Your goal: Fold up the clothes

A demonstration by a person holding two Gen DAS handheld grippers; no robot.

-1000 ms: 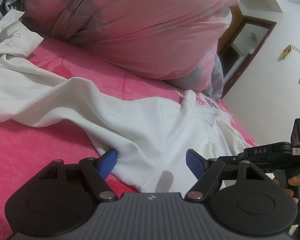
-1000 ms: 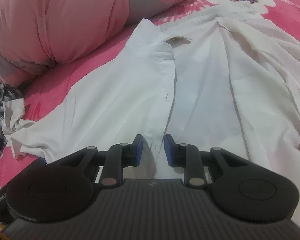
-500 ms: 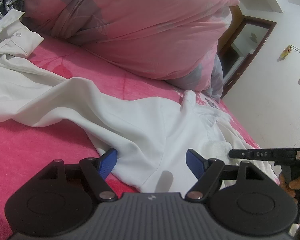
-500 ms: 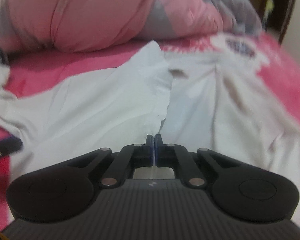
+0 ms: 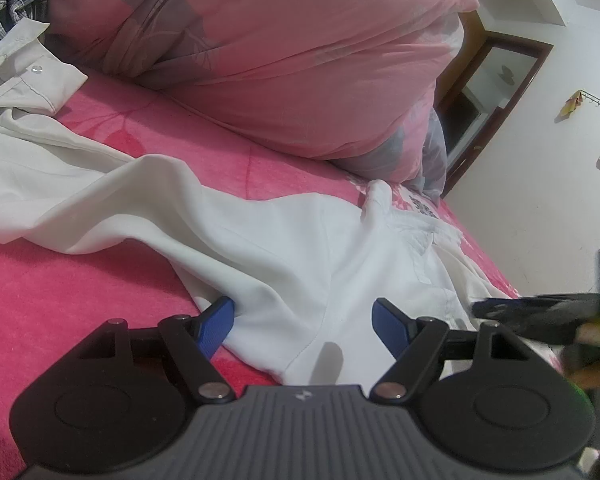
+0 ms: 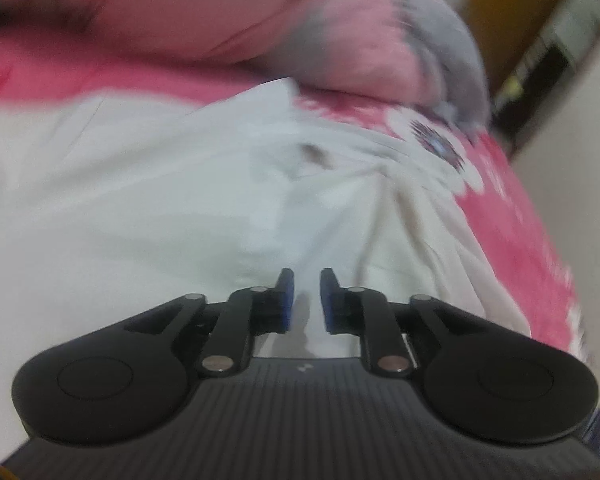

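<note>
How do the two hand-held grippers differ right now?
The left gripper has its jaws spread wide over the white shirt's edge; the right gripper shows only a narrow gap and is opening. The left view is sharp, the right blurred. Both have blue pads, hover over the shirt and grip nothing.

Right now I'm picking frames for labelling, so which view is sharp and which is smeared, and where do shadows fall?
Left wrist view: sharp, though fisheye-bent; the white cotton shirt on the pink bedsheet reads crisply, with a small shadow at its near hem. Right wrist view: motion-blurred throughout, shirt folds and the pink quilt smeared; only the right gripper looks fairly sharp, its fingers opening with a faint shadow between them.
</note>
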